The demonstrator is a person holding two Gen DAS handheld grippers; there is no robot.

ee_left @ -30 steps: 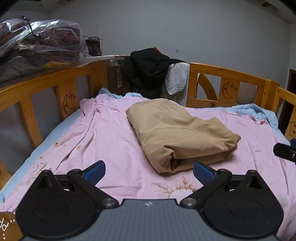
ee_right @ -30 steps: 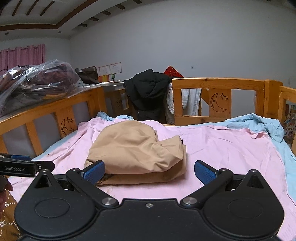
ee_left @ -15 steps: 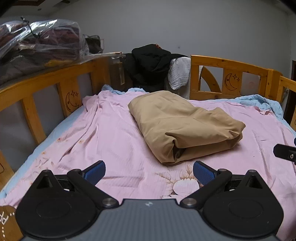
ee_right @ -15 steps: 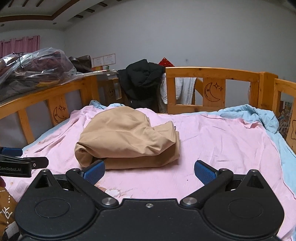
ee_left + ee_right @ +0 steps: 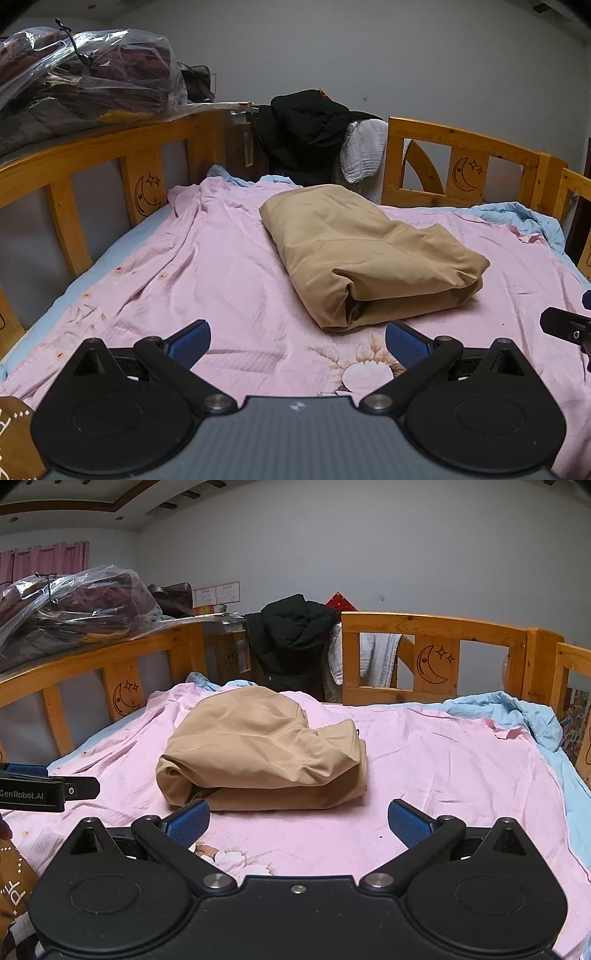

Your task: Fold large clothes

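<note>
Left gripper [image 5: 297,341] — jaws spread wide, blue-padded fingertips [image 5: 190,341] well apart, nothing between them; it hangs above the pink sheet [image 5: 207,273] and touches no cloth. Its side also shows at the left edge of the right wrist view.

Right gripper [image 5: 298,821] — jaws equally wide, empty, held over the pink sheet just short of the near edge of the tan garment [image 5: 258,753]; from this view its left pad appears just beside the garment's lower fold, though contact cannot be told.

Tan garment [image 5: 365,258] — folded into a thick bundle, lying on the pink sheet around the middle of the bed, open layered end turned toward the grippers.

Bed rail [image 5: 96,155] — wooden, with moon-and-star carvings, runs along the left side and the far end.

Black jacket [image 5: 291,635] — draped over the far rail, a white cloth [image 5: 364,155] beside it.

Plastic-wrapped bundle [image 5: 81,74] — rests above the left rail.

Blue sheet [image 5: 517,709] — bunched at the far right corner, under the pink one.
</note>
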